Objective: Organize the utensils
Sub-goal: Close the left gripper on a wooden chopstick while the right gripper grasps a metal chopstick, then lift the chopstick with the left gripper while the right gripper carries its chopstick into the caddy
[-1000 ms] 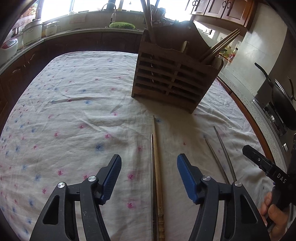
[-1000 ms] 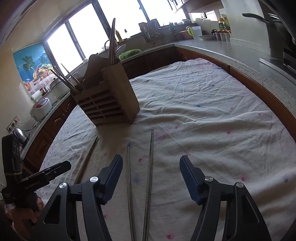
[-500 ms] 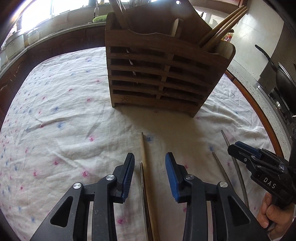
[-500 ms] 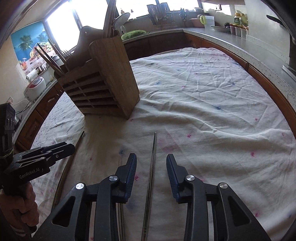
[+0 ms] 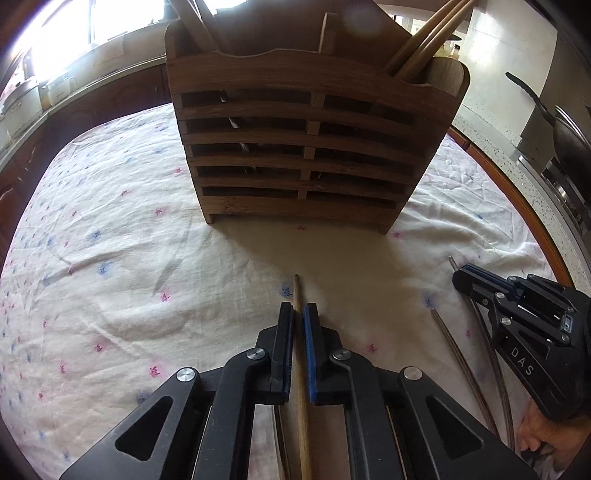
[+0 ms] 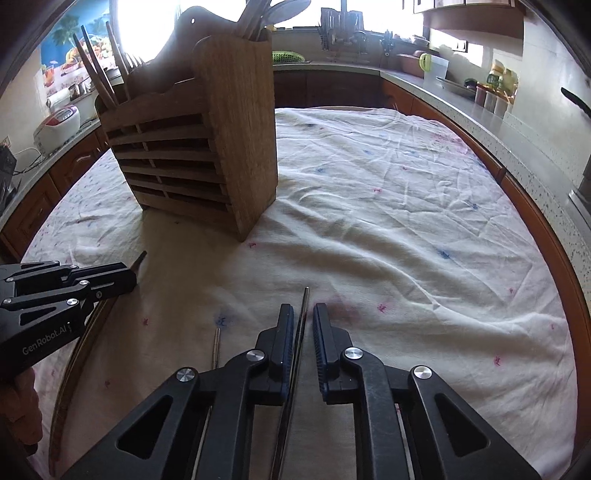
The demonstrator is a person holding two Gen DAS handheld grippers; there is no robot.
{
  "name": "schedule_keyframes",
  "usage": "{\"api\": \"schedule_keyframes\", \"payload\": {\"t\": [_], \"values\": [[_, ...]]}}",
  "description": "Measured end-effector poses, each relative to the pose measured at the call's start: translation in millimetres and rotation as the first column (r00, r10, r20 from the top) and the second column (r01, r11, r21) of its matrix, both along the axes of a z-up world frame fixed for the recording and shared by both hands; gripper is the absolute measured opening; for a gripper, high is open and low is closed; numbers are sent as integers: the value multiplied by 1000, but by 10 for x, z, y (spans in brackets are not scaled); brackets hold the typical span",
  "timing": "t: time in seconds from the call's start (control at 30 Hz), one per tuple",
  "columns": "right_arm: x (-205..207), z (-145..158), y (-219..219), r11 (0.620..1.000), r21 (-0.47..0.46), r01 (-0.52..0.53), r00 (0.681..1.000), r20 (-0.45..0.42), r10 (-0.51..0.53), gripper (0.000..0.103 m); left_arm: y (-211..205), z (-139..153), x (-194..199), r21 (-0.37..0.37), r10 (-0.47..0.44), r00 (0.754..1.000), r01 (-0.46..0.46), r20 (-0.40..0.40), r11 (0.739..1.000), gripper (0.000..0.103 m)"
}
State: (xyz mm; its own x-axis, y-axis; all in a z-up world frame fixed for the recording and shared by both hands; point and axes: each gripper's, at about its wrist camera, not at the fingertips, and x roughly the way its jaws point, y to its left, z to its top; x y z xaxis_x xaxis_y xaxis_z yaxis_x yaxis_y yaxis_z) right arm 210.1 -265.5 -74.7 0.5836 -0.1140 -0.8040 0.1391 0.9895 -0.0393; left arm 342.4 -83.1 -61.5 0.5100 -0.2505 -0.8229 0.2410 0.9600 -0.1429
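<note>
Task stands part done, by my judgement: the wooden holder (image 5: 306, 147), standing on the cloth-covered table (image 5: 110, 258) directly ahead of both grippers, already carries utensils, while four chopsticks remain down on the cloth. Holder contents: brown chopsticks (image 5: 424, 40) lean out of the compartment up and to the right of the left gripper; spoons and forks (image 6: 266, 14) rise from the far compartment; whatever sits behind the slatted front cannot be made out. Left gripper (image 5: 299, 314): jaws have just been closing and are now clenched on a wooden chopstick (image 5: 300, 332), whose tip projects just ahead of the fingertips; a second, darker stick lies just beside it under the gripper. Right gripper (image 6: 303, 314): jaws likewise just closing, now grasping a metal chopstick (image 6: 302, 325) that points toward the holder; its mate (image 6: 217, 347) lies loose on the cloth, near to the left. Remaining work, as judged: lift, carry and drop each stick into the holder.
</note>
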Motion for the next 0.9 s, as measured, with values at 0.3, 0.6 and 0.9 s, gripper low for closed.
{"api": "schedule_keyframes", "payload": {"t": [0.3, 0.6, 0.9], "values": [[-123, 128, -127, 988, 149, 31, 998, 42, -38, 4, 206, 160, -63, -151, 6, 1000, -7, -12, 988, 3], [-485, 657, -127, 974, 226, 14, 983, 177, -55, 4, 568, 665, -556, -282, 20, 996, 6, 90, 959, 3], [-900, 1160, -49, 970, 240, -28, 953, 298, -46, 4, 946, 1099, -1172, -355, 31, 984, 33, 176, 934, 3]]}}
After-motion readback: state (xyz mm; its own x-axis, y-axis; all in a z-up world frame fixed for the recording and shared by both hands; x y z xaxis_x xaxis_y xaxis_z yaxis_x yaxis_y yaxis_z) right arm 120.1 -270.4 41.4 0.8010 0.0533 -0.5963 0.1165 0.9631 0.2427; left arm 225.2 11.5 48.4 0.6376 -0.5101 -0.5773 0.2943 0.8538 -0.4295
